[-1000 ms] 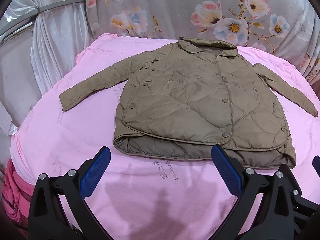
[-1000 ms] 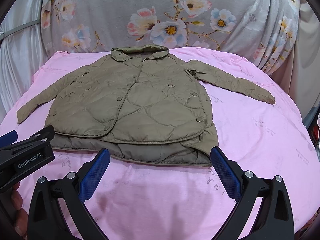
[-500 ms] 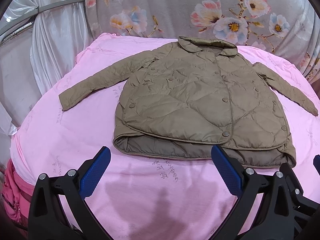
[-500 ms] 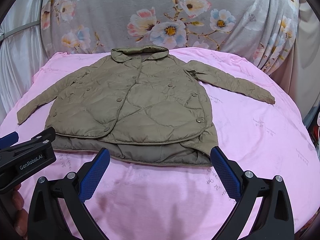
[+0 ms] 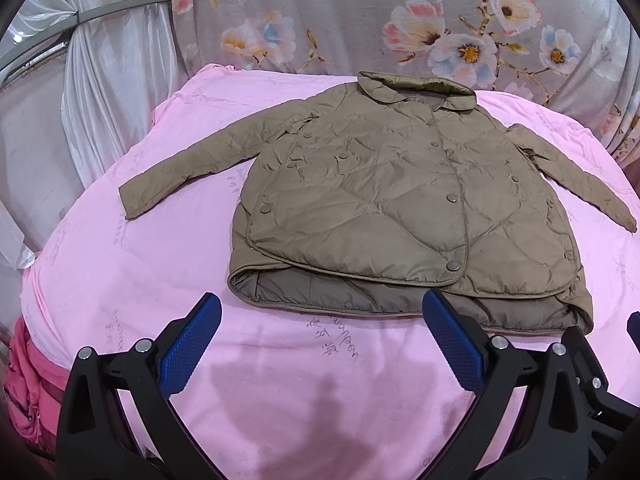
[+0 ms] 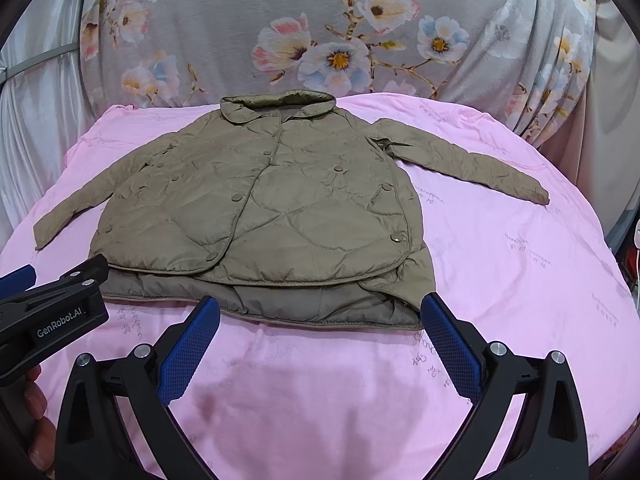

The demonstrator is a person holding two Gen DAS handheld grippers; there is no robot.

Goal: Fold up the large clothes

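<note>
An olive-brown quilted jacket [image 5: 384,200] lies flat, front up and buttoned, on the pink sheet [image 5: 120,280], collar at the far side and both sleeves spread outward. It also shows in the right wrist view [image 6: 272,216]. My left gripper [image 5: 320,320] is open and empty, hovering just before the jacket's hem. My right gripper [image 6: 320,320] is open and empty, also just before the hem, near its right corner. The left gripper's body [image 6: 52,320] shows at the left edge of the right wrist view.
A grey floral cloth [image 6: 340,40] hangs behind the bed. White curtains [image 5: 100,80] hang at the left. Crumpled pink-red fabric [image 5: 24,380] sits low beside the bed's left edge. The bed edge curves down at the right [image 6: 600,280].
Both grippers have stayed nearly still; the views shift only very slightly. The jacket has not moved.
</note>
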